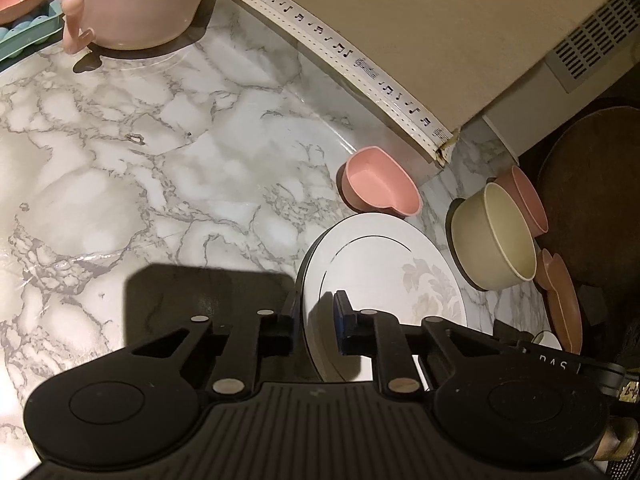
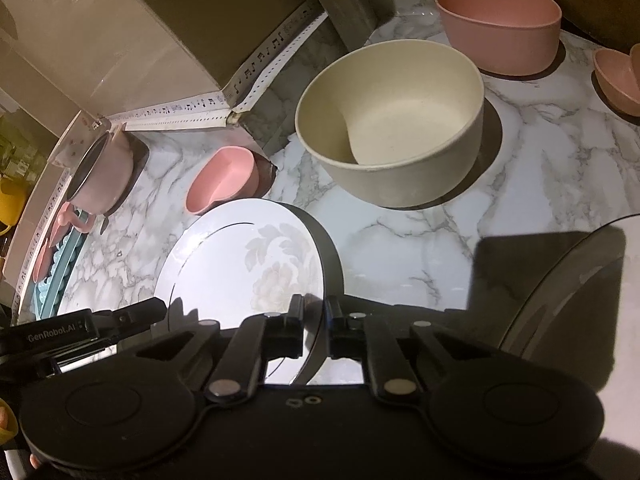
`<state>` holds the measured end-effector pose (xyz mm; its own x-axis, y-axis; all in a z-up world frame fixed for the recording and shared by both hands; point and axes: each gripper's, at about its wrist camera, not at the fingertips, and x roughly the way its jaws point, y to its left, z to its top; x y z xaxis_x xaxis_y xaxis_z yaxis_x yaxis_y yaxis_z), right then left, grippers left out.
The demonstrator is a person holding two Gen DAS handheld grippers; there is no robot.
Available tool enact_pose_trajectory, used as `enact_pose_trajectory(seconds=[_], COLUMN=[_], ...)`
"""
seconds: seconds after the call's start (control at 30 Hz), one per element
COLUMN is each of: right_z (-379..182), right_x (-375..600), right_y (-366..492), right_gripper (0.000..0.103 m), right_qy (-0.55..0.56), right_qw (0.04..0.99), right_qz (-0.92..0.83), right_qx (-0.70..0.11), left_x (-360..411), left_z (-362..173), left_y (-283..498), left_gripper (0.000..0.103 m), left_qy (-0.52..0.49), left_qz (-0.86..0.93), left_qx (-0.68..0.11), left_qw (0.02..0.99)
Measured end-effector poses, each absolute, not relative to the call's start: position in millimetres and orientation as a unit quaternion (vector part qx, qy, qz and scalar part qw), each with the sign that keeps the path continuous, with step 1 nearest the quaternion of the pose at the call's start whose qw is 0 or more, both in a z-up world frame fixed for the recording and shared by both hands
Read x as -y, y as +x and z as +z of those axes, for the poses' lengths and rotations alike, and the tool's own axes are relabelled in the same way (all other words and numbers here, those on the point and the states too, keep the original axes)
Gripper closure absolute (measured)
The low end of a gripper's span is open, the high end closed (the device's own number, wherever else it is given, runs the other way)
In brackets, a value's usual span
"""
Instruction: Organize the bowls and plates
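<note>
White round china plate [image 1: 372, 264] with a grey leaf print and a thin dark rim line sits lifted at a tilt above the marble-patterned tabletop [image 1: 160, 152], gripped from both sides. The left tool [image 1: 314, 320] is clamped on one edge of the plate, its black fingers pressed against the rim; the right tool [image 2: 314, 320] is clamped on the opposite edge, rim caught between its pads. Just beyond the plate stands a pink heart-shaped plastic bowl [image 2: 224, 180], and to its right a cream round bowl [image 2: 392, 128] with a larger dusty-pink round bowl [image 2: 500, 28] behind it. Small pink dishes [image 2: 618, 76] lie at the tabletop's far right. A pale pink metal-lined pot with handles [image 1: 144, 4] rests at the far end near a teal tray [image 1: 28, 36]. A cardboard box with music-note edging [image 1: 400, 32] borders the tabletop along the back.
</note>
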<state>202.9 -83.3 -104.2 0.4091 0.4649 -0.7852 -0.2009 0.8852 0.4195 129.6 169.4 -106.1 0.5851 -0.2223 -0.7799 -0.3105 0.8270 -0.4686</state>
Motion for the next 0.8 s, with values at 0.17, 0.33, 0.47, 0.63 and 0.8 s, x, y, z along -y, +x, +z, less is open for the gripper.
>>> enact_pose_trajectory(seconds=[0.17, 0.33, 0.47, 0.63, 0.8], right_z=[-103.0, -98.6, -92.9, -83.4, -69.4], right_x=[85.8, 93.8, 102.3, 115.3, 134.0], right_y=[198.5, 190.7, 183.5, 173.2, 162.2], right_gripper=[0.094, 0.094, 0.094, 0.094, 0.094], right_qy=[0.126, 0.125, 0.124, 0.124, 0.132], right_qw=[0.83, 0.83, 0.833, 0.836, 0.843], right_qz=[0.201, 0.203, 0.206, 0.208, 0.207], right_qx=[-0.504, -0.503, -0.499, -0.492, -0.479], left_x=[-162.8, -152.8, -143.4, -128.5, -108.7], left_z=[-105.2, -99.5, -95.1, -83.1, -68.8], left_y=[123.9, 117.1, 111.9, 106.5, 103.9], left_gripper=[0.086, 0.086, 0.086, 0.086, 0.086], left_qy=[-0.287, -0.277, -0.27, -0.259, -0.246], left_qz=[0.024, 0.013, 0.002, -0.015, -0.035], left_qx=[-0.458, -0.46, -0.465, -0.462, -0.458], left_qw=[0.841, 0.843, 0.843, 0.848, 0.854])
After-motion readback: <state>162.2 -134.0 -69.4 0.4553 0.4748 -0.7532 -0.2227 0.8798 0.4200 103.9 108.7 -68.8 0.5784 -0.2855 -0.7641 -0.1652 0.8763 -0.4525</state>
